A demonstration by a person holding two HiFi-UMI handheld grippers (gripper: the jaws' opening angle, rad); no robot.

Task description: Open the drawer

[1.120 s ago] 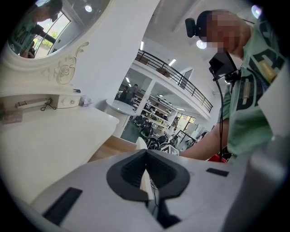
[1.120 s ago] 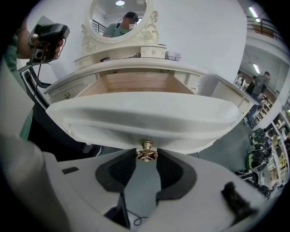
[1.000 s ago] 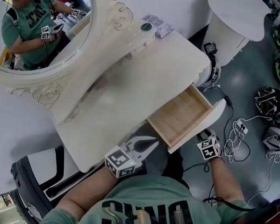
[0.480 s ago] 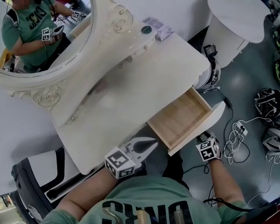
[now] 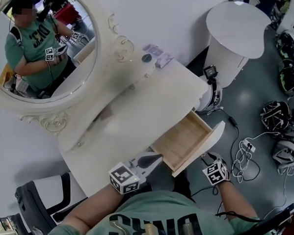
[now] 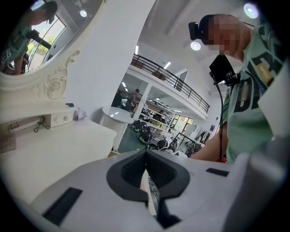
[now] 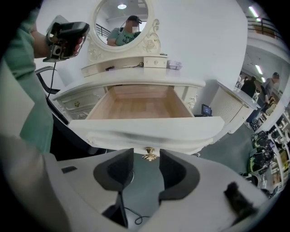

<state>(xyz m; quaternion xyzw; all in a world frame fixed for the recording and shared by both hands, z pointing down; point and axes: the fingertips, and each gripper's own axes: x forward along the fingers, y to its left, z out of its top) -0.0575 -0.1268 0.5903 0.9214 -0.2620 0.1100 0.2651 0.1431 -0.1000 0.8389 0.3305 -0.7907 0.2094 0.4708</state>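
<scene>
Worktop: the white top of a dressing table (image 5: pixel 137 114), bare across its middle and front edge.
Back edge: a carved oval mirror (image 5: pixel 43 40) rises here, showing the person in a green shirt. At the back right corner, a low shelf carries a small pale box (image 5: pixel 161 59) and a round dark thing (image 5: pixel 146 57) just beside it.
Drawer: the drawer (image 5: pixel 182 141) stands pulled well out from under the worktop's front edge, with its pale wooden floor in full view and its white curved front toward the person.
Knob: a brass knob (image 7: pixel 149 155) sits at the middle of the drawer front.
Right gripper: the right gripper (image 7: pixel 146 165) points down at the drawer front. Its jaws have just been opening and stand apart, with the knob in the gap at their tips and neither pad touching it.
Left gripper: the left gripper (image 6: pixel 146 176) is held by the worktop's front left corner, above the person's lap, with its pads pressed together.
Floor: the grey floor (image 5: pixel 246 100) carries loose white cables (image 5: pixel 246 154) to the right, and dark, white-striped gear (image 5: pixel 275 116) beyond them.
Room: there is a plain white wall (image 5: pixel 157 17), a round white side table (image 5: pixel 235 21) off the worktop's right end, and a black chair (image 5: pixel 34 202) at the left.
</scene>
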